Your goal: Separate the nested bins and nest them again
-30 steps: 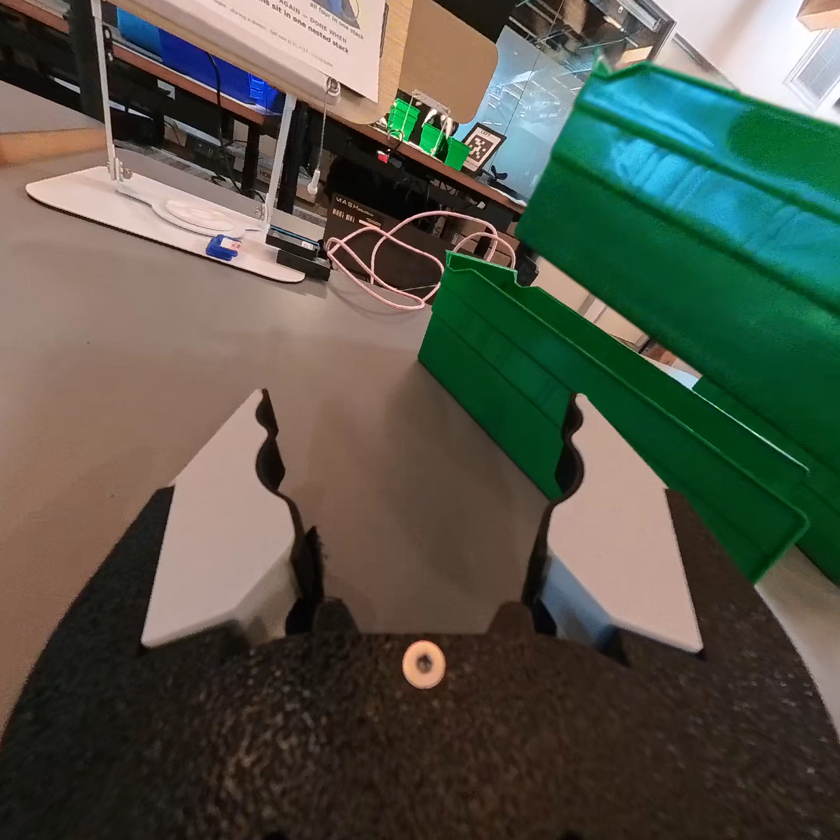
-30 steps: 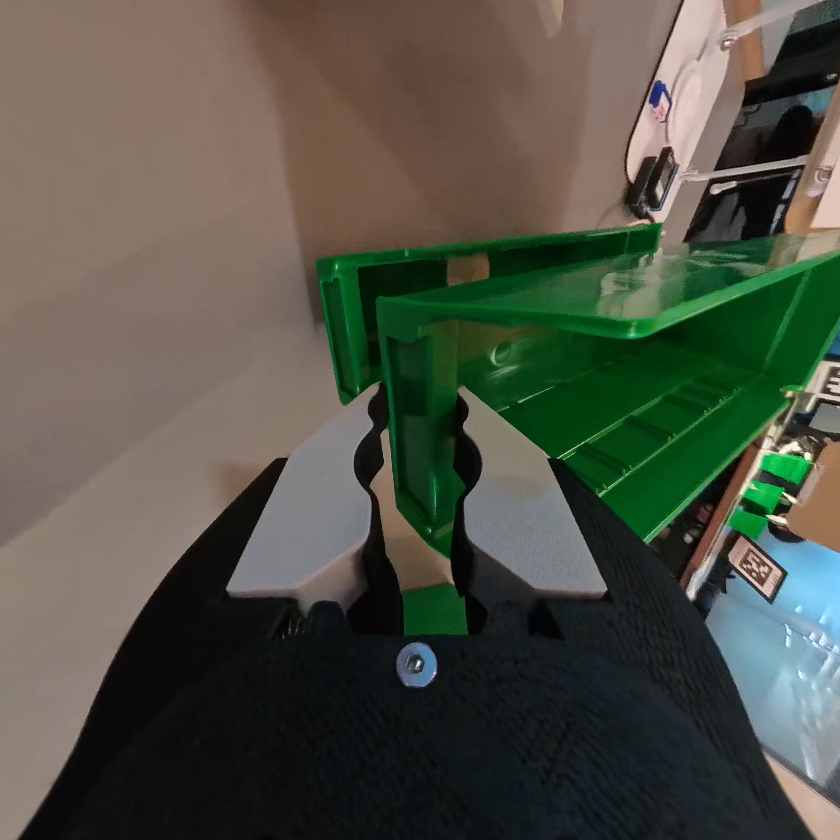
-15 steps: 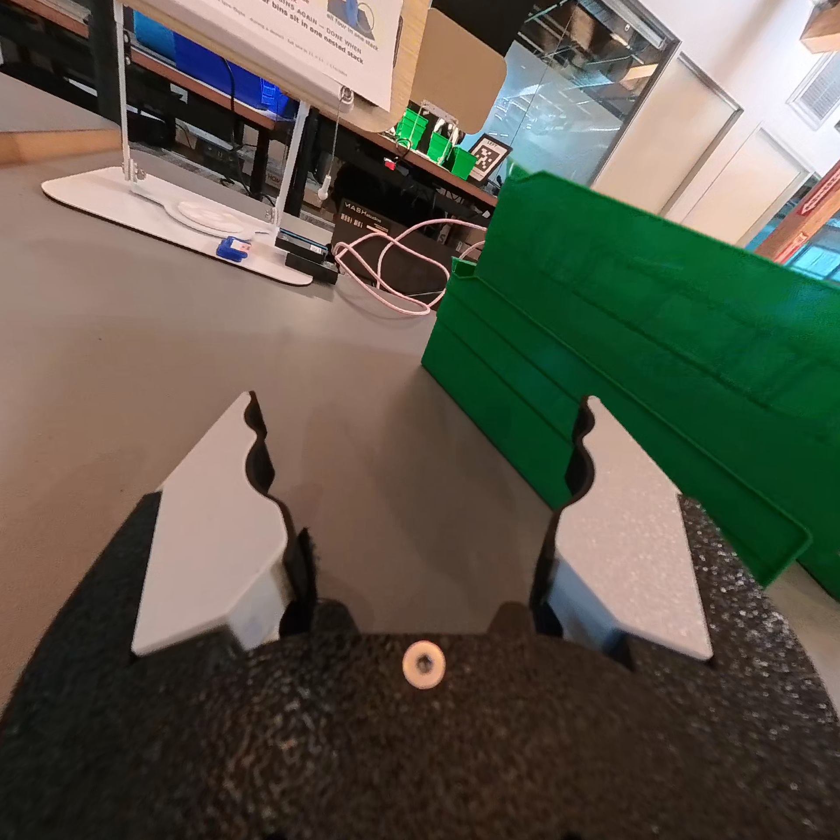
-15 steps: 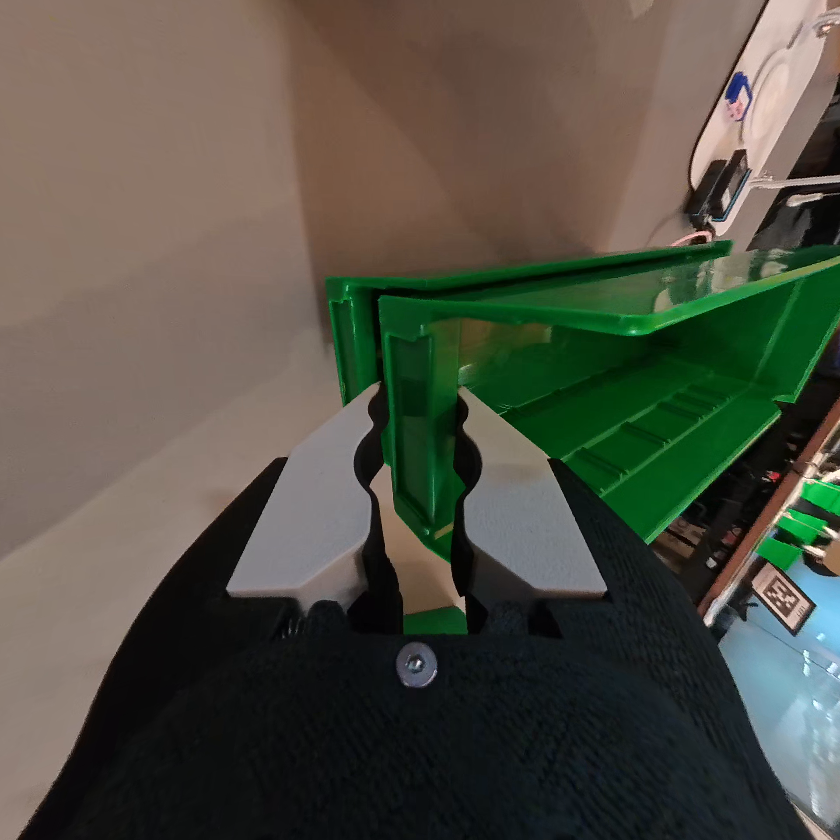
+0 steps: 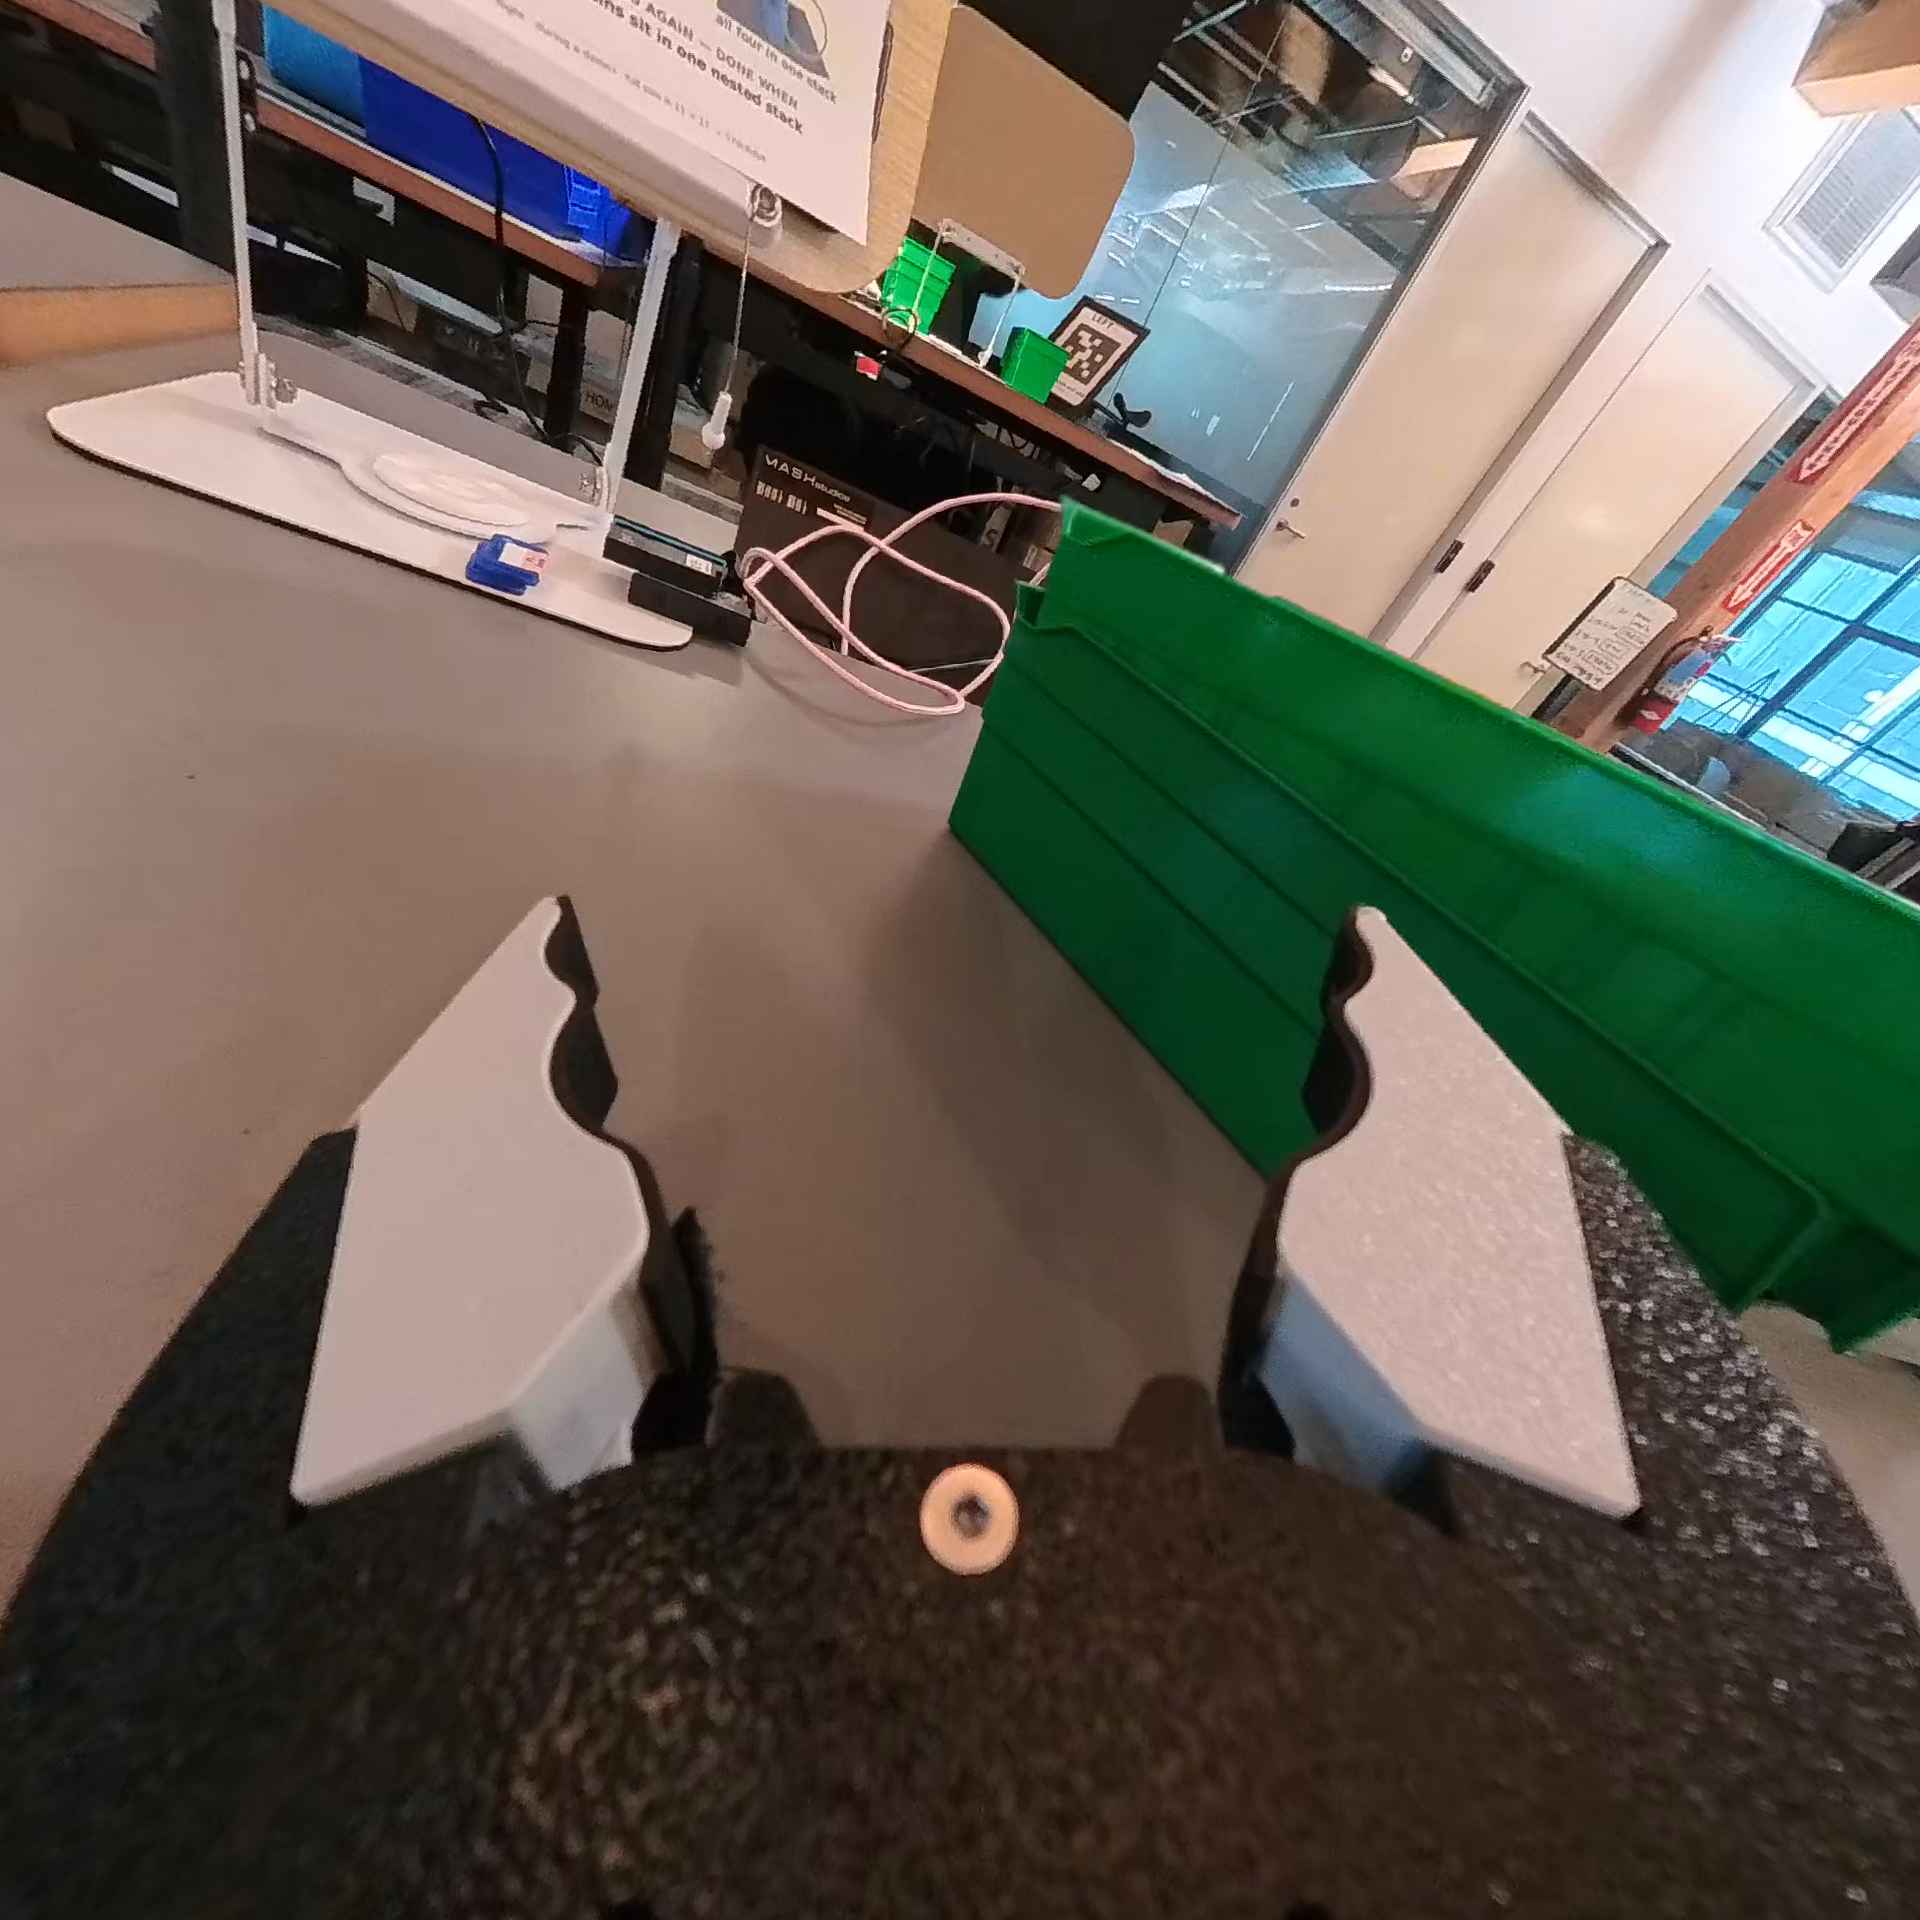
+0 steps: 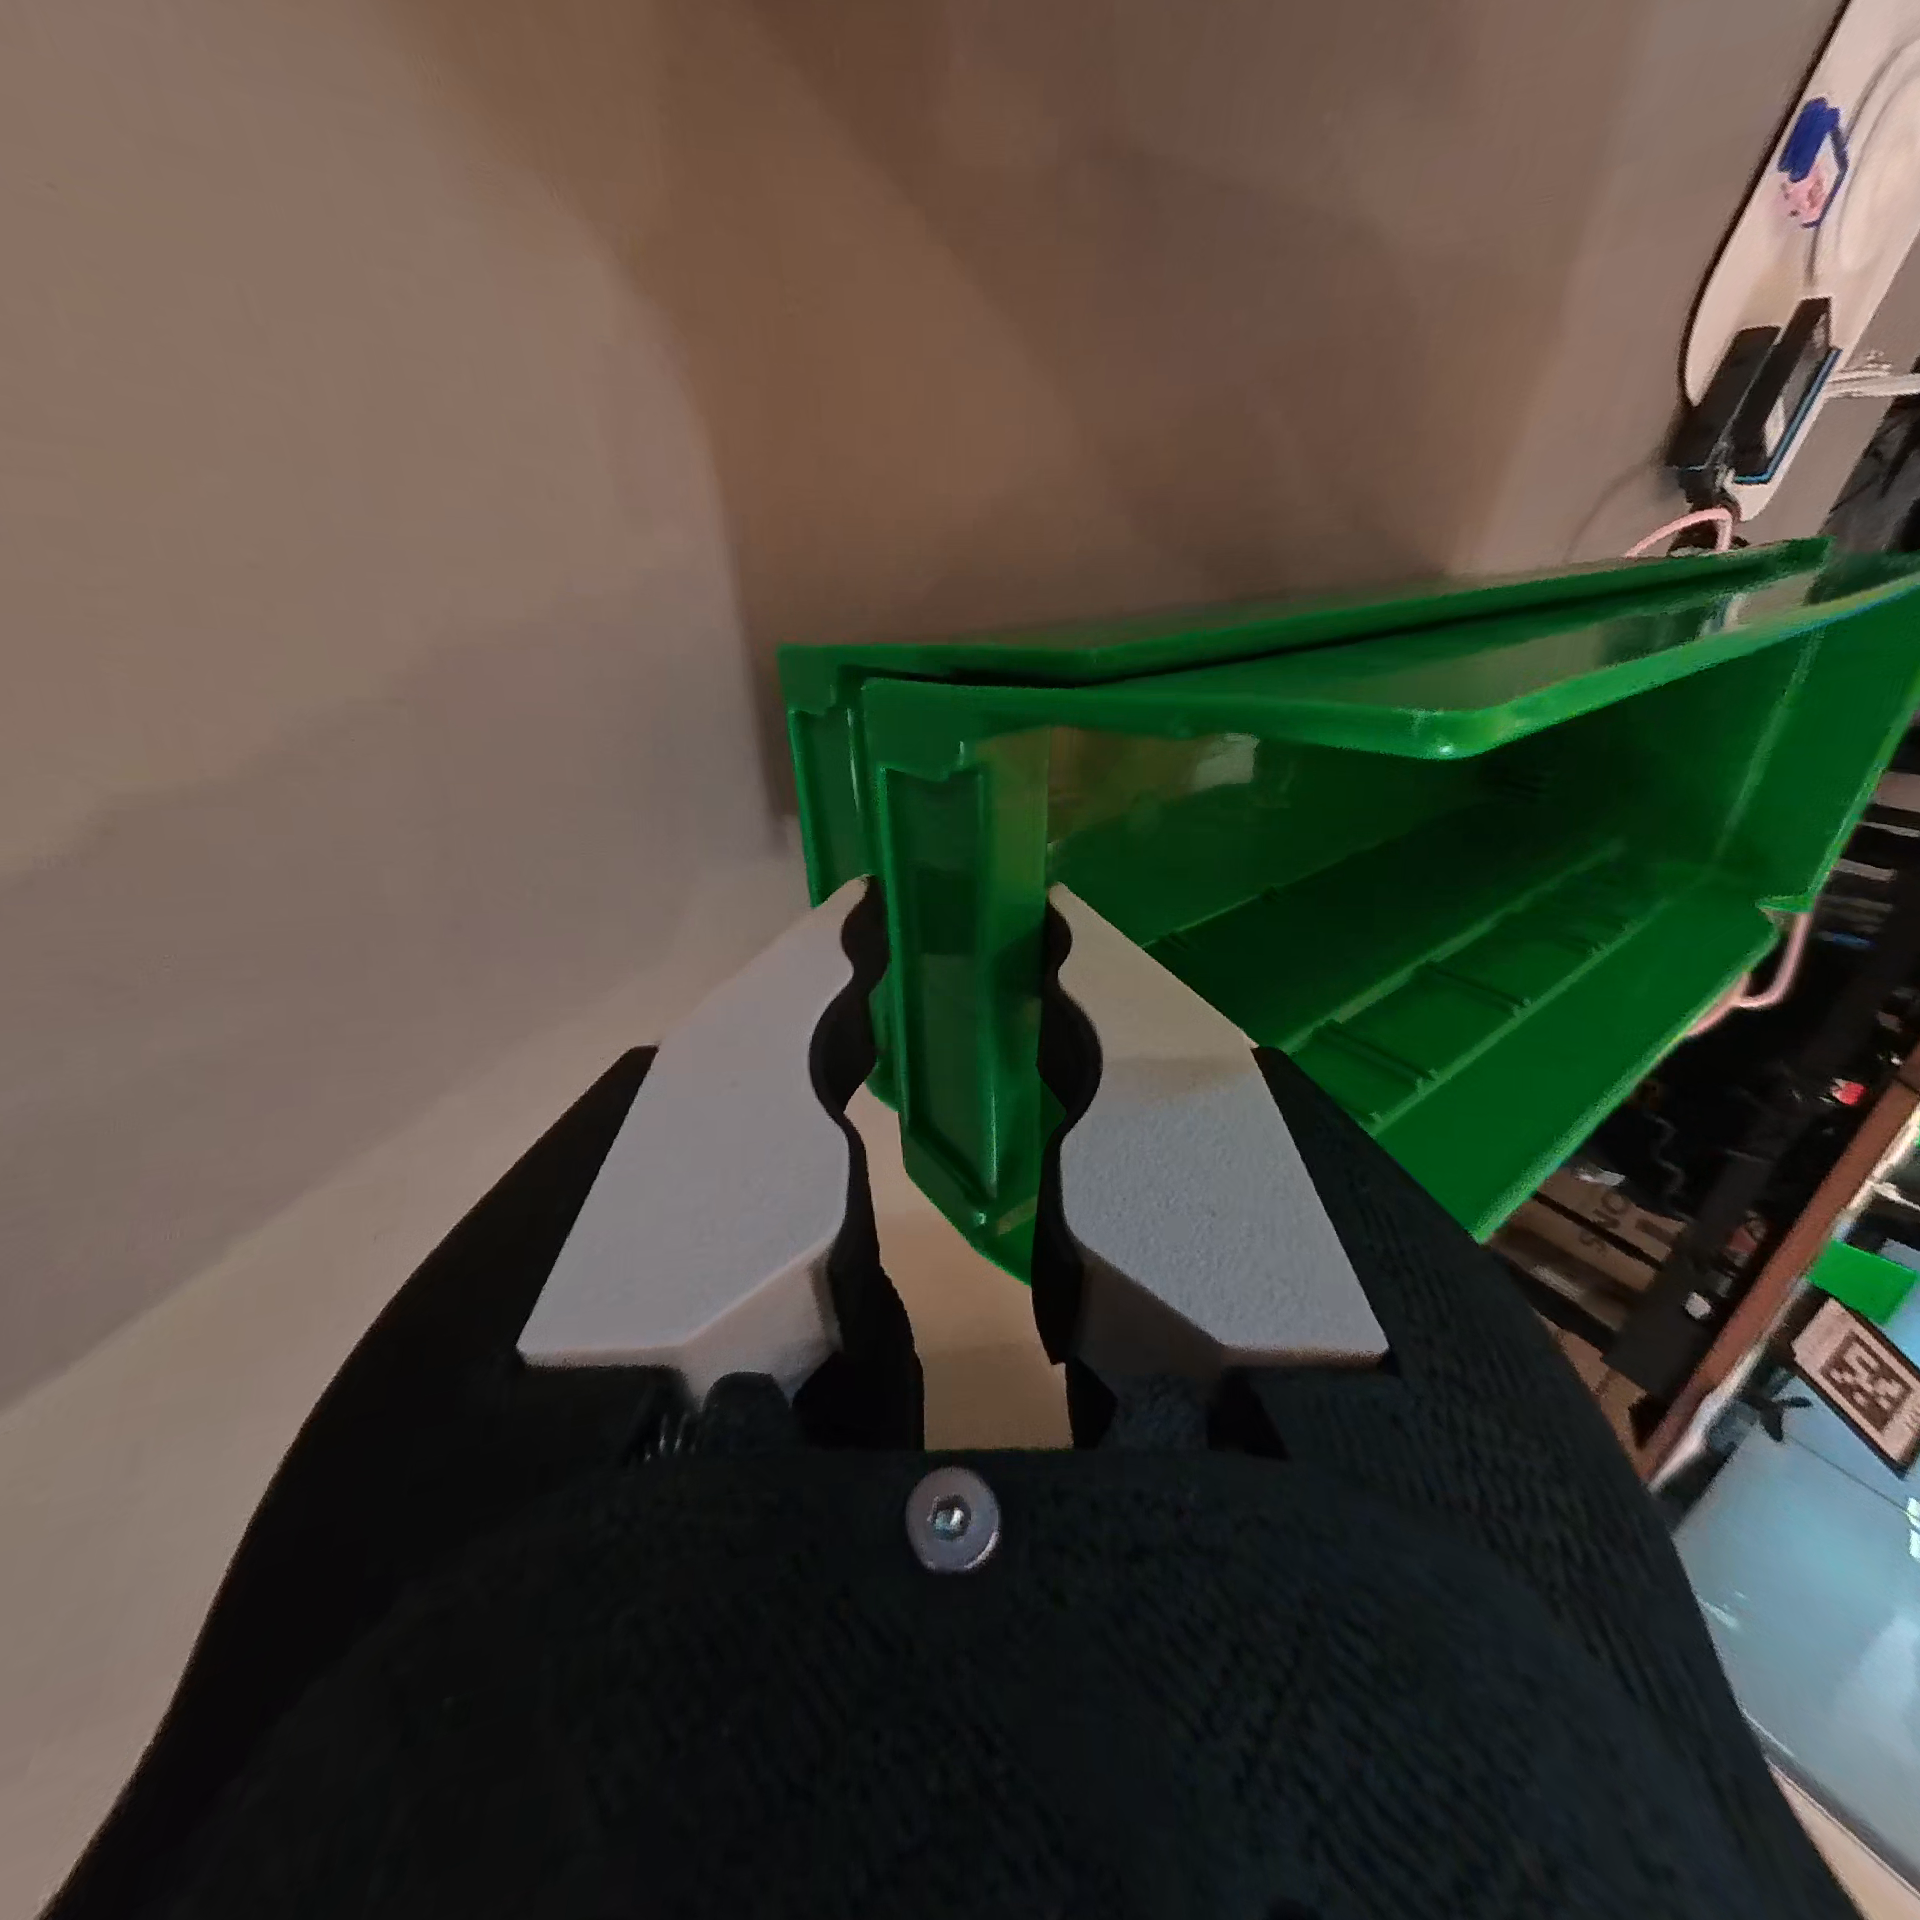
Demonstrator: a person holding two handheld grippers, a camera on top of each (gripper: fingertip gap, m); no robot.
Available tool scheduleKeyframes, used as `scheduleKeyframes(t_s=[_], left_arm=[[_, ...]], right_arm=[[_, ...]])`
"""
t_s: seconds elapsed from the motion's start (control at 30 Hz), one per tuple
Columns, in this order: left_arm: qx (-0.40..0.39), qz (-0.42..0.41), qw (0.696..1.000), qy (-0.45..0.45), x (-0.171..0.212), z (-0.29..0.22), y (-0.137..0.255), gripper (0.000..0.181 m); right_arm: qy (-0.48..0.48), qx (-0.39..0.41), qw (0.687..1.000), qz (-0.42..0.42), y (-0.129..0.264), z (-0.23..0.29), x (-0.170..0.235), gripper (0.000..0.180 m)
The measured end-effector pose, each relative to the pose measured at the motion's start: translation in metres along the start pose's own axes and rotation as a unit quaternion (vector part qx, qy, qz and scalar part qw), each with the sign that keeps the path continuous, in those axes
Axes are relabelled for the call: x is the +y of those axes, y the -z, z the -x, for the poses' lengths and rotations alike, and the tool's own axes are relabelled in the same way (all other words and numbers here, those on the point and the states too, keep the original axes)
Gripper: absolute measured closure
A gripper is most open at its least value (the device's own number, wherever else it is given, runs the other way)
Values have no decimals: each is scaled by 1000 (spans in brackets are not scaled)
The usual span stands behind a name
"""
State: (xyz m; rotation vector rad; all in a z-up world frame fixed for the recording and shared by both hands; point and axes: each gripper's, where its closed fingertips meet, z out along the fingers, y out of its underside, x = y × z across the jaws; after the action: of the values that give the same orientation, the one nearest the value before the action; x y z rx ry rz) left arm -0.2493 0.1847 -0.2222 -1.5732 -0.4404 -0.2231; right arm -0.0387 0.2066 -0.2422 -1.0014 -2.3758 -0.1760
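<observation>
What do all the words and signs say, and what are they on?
I won't copy writing; these bear it.
White paper sheet on the stand: printed lines.
Black box under the far bench: pale lettering.
Red signs on the wooden post: too small.
Green plastic bins: none visible.

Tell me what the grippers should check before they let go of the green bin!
1. Right gripper shut on the top bin, on its end wall: ok.
2. Top bin sitting inside the lower bin: ok, the rims look close together.
3. Top bin pushed all the way down: cannot tell, the bottoms are hidden.
4. Left gripper open and holding nothing: ok.
5. Left gripper away from the bins: ok, it hangs beside them over the grey table.
6. Pink cable out of the way: ok, it lies behind the bins.
</observation>
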Motion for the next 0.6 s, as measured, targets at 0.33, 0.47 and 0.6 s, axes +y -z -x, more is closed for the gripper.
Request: scheduleKeyframes(t_s=[0.33,0.47,0.6], left_arm=[[2,3,1000,3,1,-1,0,45],[4,4,1000,6,1,-1,-1,46],[6,5,1000,10,2,-1,-1,46]], right_arm=[[12,39,999,16,-9,-4,0,154],[-2,10,1000,6,-9,-1,-1,154],[1,29,999,15,-8,-5,-1,146]])
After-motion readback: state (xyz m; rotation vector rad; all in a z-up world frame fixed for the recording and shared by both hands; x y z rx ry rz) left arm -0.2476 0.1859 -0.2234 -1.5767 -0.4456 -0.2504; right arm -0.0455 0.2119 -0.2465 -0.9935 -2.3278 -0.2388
